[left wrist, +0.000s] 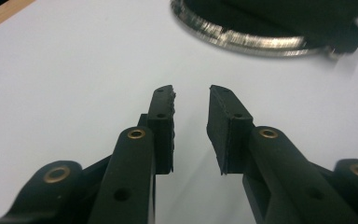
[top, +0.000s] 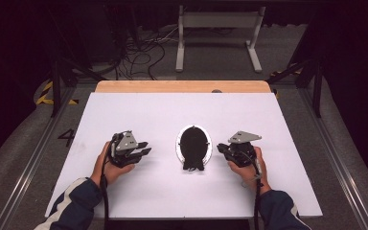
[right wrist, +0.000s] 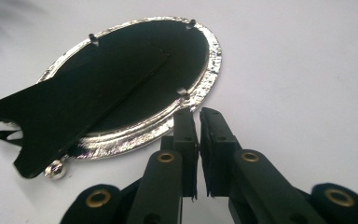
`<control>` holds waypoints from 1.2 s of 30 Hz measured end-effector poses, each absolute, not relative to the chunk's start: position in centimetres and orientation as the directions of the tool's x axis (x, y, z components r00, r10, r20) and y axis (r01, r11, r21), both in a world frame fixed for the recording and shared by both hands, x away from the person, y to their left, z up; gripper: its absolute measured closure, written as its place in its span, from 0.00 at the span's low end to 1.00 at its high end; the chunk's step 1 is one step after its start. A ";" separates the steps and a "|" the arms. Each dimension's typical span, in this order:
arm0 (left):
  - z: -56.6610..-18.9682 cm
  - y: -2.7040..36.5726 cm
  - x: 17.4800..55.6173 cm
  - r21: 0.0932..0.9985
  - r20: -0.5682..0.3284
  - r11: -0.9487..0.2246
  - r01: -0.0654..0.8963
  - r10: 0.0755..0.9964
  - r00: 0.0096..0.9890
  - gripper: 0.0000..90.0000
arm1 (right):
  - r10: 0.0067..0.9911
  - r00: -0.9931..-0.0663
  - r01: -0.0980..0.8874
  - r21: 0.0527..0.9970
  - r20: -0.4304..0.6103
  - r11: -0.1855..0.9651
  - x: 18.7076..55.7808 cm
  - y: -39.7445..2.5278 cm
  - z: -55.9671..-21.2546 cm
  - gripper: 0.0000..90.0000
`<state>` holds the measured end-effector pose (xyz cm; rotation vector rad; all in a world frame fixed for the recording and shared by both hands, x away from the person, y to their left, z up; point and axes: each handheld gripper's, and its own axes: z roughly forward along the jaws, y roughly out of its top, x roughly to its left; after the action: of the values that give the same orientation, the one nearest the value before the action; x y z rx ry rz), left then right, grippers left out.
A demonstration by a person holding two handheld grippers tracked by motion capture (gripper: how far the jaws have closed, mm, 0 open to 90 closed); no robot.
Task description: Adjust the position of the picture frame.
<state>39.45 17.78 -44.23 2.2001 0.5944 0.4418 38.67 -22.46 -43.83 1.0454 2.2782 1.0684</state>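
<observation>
An oval silver picture frame (top: 193, 143) lies face down on the white sheet, its black backing and easel stand up. My left gripper (top: 145, 148) rests to its left, pointing toward it, open with nothing between the jaws; in the left gripper view (left wrist: 191, 93) the frame's rim (left wrist: 247, 39) lies ahead and apart. To the frame's right lies my right gripper (top: 219, 148). In the right gripper view (right wrist: 198, 112) its jaws stand almost together, empty, with their tips just short of the frame's silver rim (right wrist: 205, 79).
The white sheet (top: 124, 110) covers the table, with a wooden strip (top: 182, 86) at the far edge. Beyond, on the floor, are a white metal stand (top: 218, 28) and loose cables (top: 139, 52). Metal rails run down both sides.
</observation>
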 end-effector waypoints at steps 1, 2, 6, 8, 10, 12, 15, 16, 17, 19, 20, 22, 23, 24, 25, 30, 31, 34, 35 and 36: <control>-44.2 18.0 39.3 0.770 0.115 -0.577 0.274 0.547 0.829 0.76 | 0.769 -0.637 0.453 0.782 -0.052 0.428 38.6 -22.5 -43.8 0.95; -44.2 18.3 39.0 0.765 0.124 -0.582 0.274 0.552 0.825 0.74 | 0.764 -0.644 0.449 0.784 -0.048 0.428 38.5 -22.5 -43.7 0.94; -44.4 19.5 37.6 0.765 0.156 -0.590 0.258 0.558 0.815 0.68 | 0.738 -0.674 0.446 0.782 -0.027 0.436 37.9 -22.7 -43.5 0.91; -44.7 19.8 37.0 0.763 0.162 -0.594 0.256 0.558 0.814 0.65 | 0.730 -0.683 0.446 0.778 -0.023 0.442 37.7 -22.7 -43.5 0.91; -44.9 20.1 36.6 0.757 0.170 -0.601 0.256 0.559 0.811 0.61 | 0.720 -0.694 0.439 0.773 -0.032 0.458 37.4 -22.7 -43.5 0.91; -45.0 20.5 36.0 0.761 0.171 -0.597 0.253 0.561 0.810 0.56 | 0.708 -0.706 0.439 0.767 -0.029 0.469 37.2 -22.5 -43.5 0.91; -45.0 21.1 35.5 0.776 0.159 -0.579 0.252 0.566 0.809 0.51 | 0.692 -0.721 0.438 0.761 -0.022 0.480 36.7 -22.3 -43.5 0.91; -45.0 21.2 35.3 0.779 0.153 -0.572 0.257 0.571 0.807 0.50 | 0.689 -0.724 0.435 0.759 -0.025 0.484 36.6 -22.2 -43.5 0.91; -45.1 21.3 35.2 0.779 0.152 -0.569 0.263 0.579 0.801 0.49 | 0.683 -0.730 0.432 0.758 -0.024 0.488 36.5 -22.2 -43.5 0.91; -45.2 21.3 34.9 0.771 0.163 -0.577 0.270 0.589 0.792 0.44 | 0.681 -0.733 0.437 0.758 -0.014 0.485 36.3 -22.1 -43.6 0.90; -45.4 21.3 34.5 0.764 0.168 -0.584 0.275 0.591 0.789 0.43 | 0.677 -0.735 0.436 0.757 -0.013 0.488 36.2 -22.1 -43.6 0.89; -45.6 21.4 33.9 0.757 0.173 -0.595 0.272 0.583 0.794 0.43 | 0.665 -0.746 0.434 0.748 -0.014 0.502 35.9 -21.9 -43.7 0.88; -45.6 21.4 33.7 0.759 0.169 -0.591 0.274 0.585 0.793 0.42 | 0.659 -0.752 0.430 0.747 -0.014 0.507 35.9 -21.8 -43.7 0.88; -45.7 21.5 33.4 0.761 0.161 -0.586 0.279 0.587 0.793 0.40 | 0.653 -0.757 0.428 0.746 -0.012 0.510 35.8 -21.8 -43.8 0.88; -45.8 21.6 33.1 0.763 0.152 -0.580 0.286 0.591 0.792 0.39 | 0.648 -0.762 0.427 0.744 -0.010 0.514 35.7 -21.7 -43.8 0.88; -45.9 21.6 32.7 0.768 0.134 -0.563 0.306 0.608 0.782 0.34 | 0.614 -0.789 0.426 0.721 0.002 0.546 35.6 -21.1 -43.9 0.87; -45.9 21.6 32.6 0.767 0.135 -0.564 0.305 0.606 0.784 0.34 | 0.608 -0.794 0.425 0.718 0.004 0.551 35.6 -20.9 -44.0 0.87; -46.1 21.7 32.6 0.756 0.141 -0.579 0.306 0.601 0.787 0.33 | 0.579 -0.815 0.411 0.697 -0.007 0.587 35.5 -20.1 -44.2 0.87; -46.2 21.7 32.6 0.754 0.142 -0.580 0.308 0.602 0.786 0.32 | 0.567 -0.824 0.407 0.690 -0.005 0.598 35.5 -19.9 -44.2 0.87; -46.3 21.8 32.7 0.754 0.138 -0.577 0.313 0.606 0.784 0.32 | 0.564 -0.826 0.408 0.687 -0.003 0.601 35.5 -19.8 -44.2 0.87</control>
<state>32.66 21.82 -46.26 2.2172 0.6782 0.4982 35.46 -19.82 -44.22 0.8043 2.6095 1.0364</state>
